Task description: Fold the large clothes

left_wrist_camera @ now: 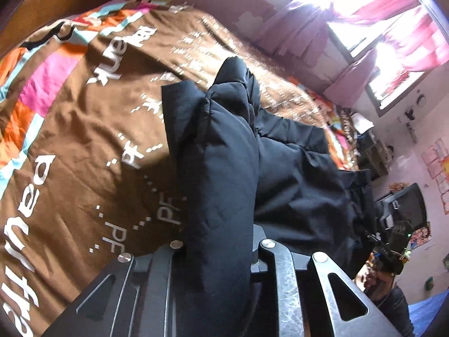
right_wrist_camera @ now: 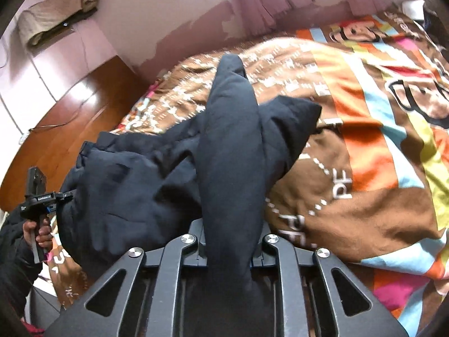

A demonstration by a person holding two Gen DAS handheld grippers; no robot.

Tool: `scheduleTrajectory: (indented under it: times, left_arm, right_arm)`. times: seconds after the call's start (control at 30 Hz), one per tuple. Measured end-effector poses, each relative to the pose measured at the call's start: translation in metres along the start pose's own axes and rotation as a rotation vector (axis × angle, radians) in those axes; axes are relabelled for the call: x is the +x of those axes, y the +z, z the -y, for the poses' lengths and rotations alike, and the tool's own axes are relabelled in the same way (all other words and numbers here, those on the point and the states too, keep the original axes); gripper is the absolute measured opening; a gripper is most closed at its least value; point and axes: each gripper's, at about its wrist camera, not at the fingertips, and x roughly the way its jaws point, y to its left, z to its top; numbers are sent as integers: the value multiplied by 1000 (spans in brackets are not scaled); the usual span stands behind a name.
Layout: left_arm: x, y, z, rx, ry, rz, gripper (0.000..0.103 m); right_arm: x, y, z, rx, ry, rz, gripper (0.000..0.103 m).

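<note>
While each hand-held gripper, left (left_wrist_camera: 221, 241) and right (right_wrist_camera: 233, 241), clamps the dark padded jacket (right_wrist_camera: 134, 185) above the bed (right_wrist_camera: 364, 196), no fold looks finished.

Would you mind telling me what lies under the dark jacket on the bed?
Under the dark jacket lies the brown printed bedspread, showing all around it. Each claw, left and right, grips a fold of the jacket, hiding its fingertips; anything beneath the jacket's middle is covered.
</note>
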Motion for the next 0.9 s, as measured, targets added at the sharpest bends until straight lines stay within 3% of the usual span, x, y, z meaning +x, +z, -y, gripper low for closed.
scheduleTrajectory:
  times: [0.2, 0.57, 0.8, 0.9]
  left_arm:
    - [-39, -1, 28, 100, 15, 23, 18]
    - [-102, -30, 13, 75, 16, 49, 17]
    - [-86, -57, -5, 34, 5, 3, 18]
    - [-65, -69, -17, 21, 34, -35, 18]
  right_arm:
    - [-31, 9, -36, -71, 41, 42, 14]
    - [-84, -5, -92, -173, 80, 80, 13]
    - [-92, -32, -93, -155, 53, 52, 13]
    - [-74, -49, -79, -138, -35, 24, 14]
